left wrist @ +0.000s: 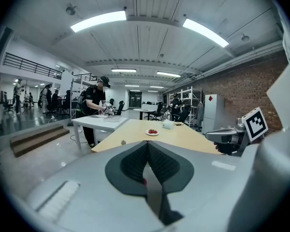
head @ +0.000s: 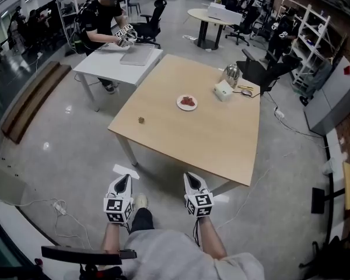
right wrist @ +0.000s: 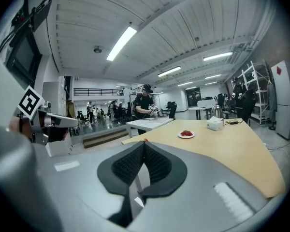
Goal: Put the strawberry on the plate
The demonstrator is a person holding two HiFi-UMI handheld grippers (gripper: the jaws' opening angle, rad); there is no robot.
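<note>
A white plate [head: 187,102] with red strawberries on it sits near the middle of the wooden table [head: 221,139]. It also shows far off in the left gripper view as the plate [left wrist: 152,132] and in the right gripper view as the plate [right wrist: 186,134]. A single small strawberry [head: 141,120] lies alone near the table's left edge; the strawberry [left wrist: 123,142] is tiny here, and the strawberry [right wrist: 145,140] peeks just over my jaw tips. My left gripper [head: 123,179] and right gripper [head: 190,177] hang low in front of me, well short of the table. Both are shut and empty.
A white tissue box [head: 223,90] and a glass jug [head: 231,74] stand at the table's far side. A person works at a white table [head: 118,57] beyond. Office chairs [head: 258,72] and shelves [head: 312,37] stand at the right. A cable [head: 58,206] lies on the floor at the left.
</note>
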